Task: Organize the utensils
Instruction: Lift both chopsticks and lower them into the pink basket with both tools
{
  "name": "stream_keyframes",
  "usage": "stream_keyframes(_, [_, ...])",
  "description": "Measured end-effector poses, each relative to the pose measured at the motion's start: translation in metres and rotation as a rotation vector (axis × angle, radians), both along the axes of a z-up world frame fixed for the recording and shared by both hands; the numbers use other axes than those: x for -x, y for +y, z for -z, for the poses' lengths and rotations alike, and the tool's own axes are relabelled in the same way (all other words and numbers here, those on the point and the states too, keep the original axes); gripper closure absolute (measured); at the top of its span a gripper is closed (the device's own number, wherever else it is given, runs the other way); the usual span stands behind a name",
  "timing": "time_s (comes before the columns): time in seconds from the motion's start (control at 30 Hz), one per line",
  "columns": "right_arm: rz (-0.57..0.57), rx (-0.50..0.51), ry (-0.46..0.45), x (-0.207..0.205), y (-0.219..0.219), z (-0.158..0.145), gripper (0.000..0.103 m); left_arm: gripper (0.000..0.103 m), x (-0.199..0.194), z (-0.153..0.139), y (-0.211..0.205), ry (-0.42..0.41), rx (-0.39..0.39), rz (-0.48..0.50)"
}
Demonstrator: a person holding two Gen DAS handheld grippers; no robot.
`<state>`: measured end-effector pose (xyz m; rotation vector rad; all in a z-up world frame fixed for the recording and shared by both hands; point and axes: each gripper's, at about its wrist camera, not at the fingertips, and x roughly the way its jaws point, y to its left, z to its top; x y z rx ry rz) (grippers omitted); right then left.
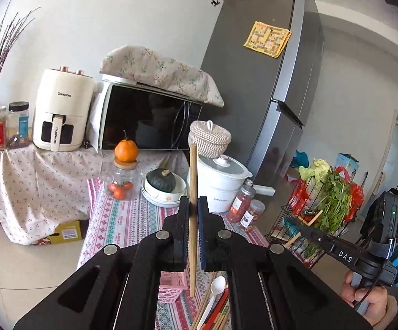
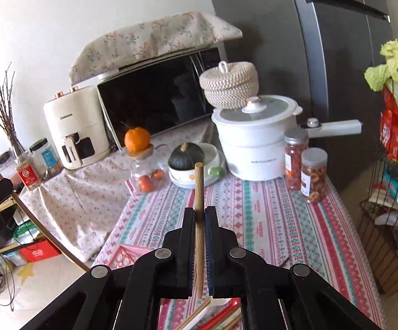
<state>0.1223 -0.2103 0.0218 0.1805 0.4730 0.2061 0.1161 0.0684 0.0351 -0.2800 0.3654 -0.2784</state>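
Note:
My left gripper (image 1: 193,206) is shut on a wooden chopstick (image 1: 193,181) that stands upright above the table. My right gripper (image 2: 199,214) is shut on another wooden chopstick (image 2: 199,189), also upright. Below them on the patterned tablecloth (image 2: 267,220) lie loose utensils: a white plastic spoon (image 1: 215,291), red chopsticks (image 1: 221,306) and wooden chopsticks (image 1: 203,308). A pink slotted basket (image 1: 170,286) sits just left of them, partly hidden by my left gripper. It also shows in the right wrist view (image 2: 127,255). The right gripper shows in the left wrist view (image 1: 306,232) and the left gripper's chopstick in the right wrist view (image 2: 33,214).
At the table's back stand a white pot (image 2: 254,143), two snack jars (image 2: 313,176), stacked bowls with a dark squash (image 2: 186,155), and a glass jar topped by an orange (image 2: 137,139). A microwave (image 1: 149,118), air fryer (image 1: 61,112) and fridge (image 1: 267,68) stand behind. A wire vegetable rack (image 1: 317,206) is at right.

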Motion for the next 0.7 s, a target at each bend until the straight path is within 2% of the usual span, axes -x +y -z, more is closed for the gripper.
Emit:
stream_keyframes(0.1, [-0.035,-0.015,-0.022,0.0,0.011,-0.009,0.098,0.098,-0.008,-0.001,0.005,-0.019,-0.011,-0.04])
stream_keyframes(0.23, [-0.08,-0.041,-0.052,0.0,0.024,-0.018,0.098,0.098,-0.024,0.005,0.005,-0.04,-0.069,-0.058])
stream_keyframes(0.47, [-0.121,-0.105,-0.088,-0.012,0.042,-0.027,0.098,0.098,-0.068,0.043,0.005,0.062,-0.107,-0.064])
stream_keyframes(0.6, [-0.132,-0.143,-0.05,-0.03,0.05,-0.017,0.098,0.098,-0.084,0.061,0.002,0.099,-0.139,-0.05])
stream_keyframes(0.7, [-0.137,-0.127,0.002,-0.045,0.059,-0.006,0.098,0.097,-0.095,0.073,-0.002,0.136,-0.179,-0.039])
